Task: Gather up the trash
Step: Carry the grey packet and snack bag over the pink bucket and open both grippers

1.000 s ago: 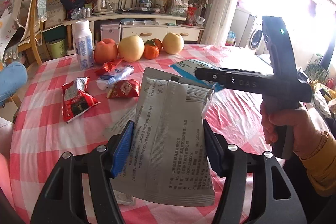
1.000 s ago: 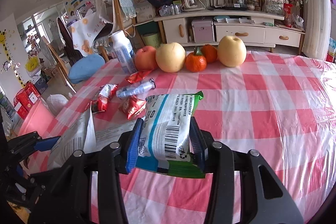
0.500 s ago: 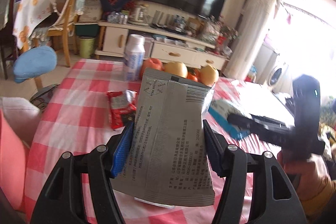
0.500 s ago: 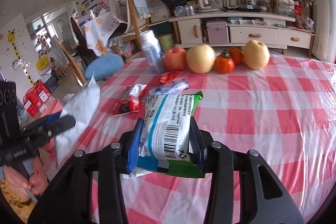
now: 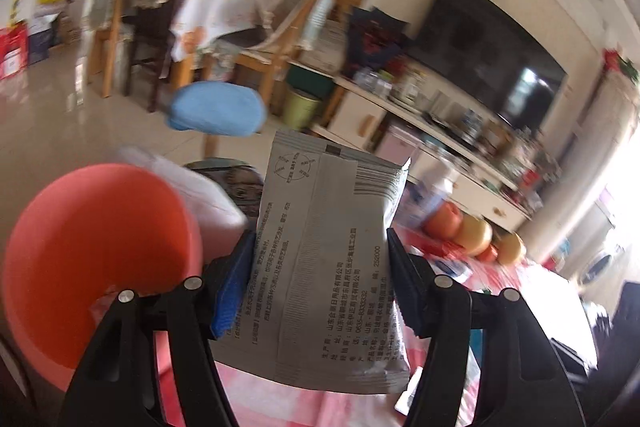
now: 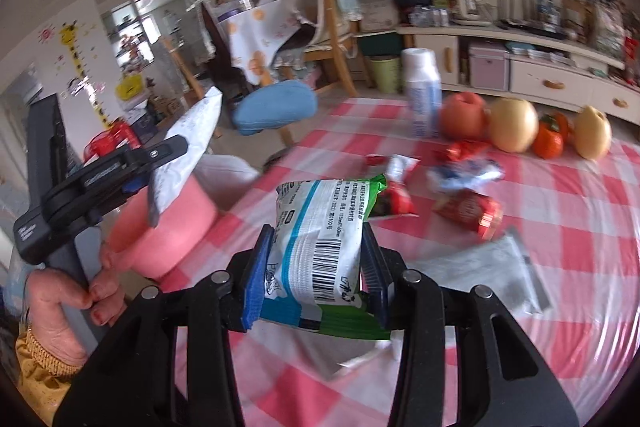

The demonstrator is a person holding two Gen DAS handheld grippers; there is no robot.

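Left gripper (image 5: 320,279) pinches a grey printed foil sachet (image 5: 328,259) beside the round pink plastic bin (image 5: 92,243); right gripper (image 6: 316,275) clamps a white-and-green barcoded snack packet (image 6: 320,239) over the checked table (image 6: 560,247).

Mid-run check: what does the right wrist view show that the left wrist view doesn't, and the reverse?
Only the right wrist view: the right gripper clamping the green-and-white packet, red wrappers and a grey pouch on the tablecloth, and the left hand.
Only the left wrist view: the printed face of the grey packet in the left gripper, and most of the TV.
Both: the pink bin, blue stool cushion, the fruit row.
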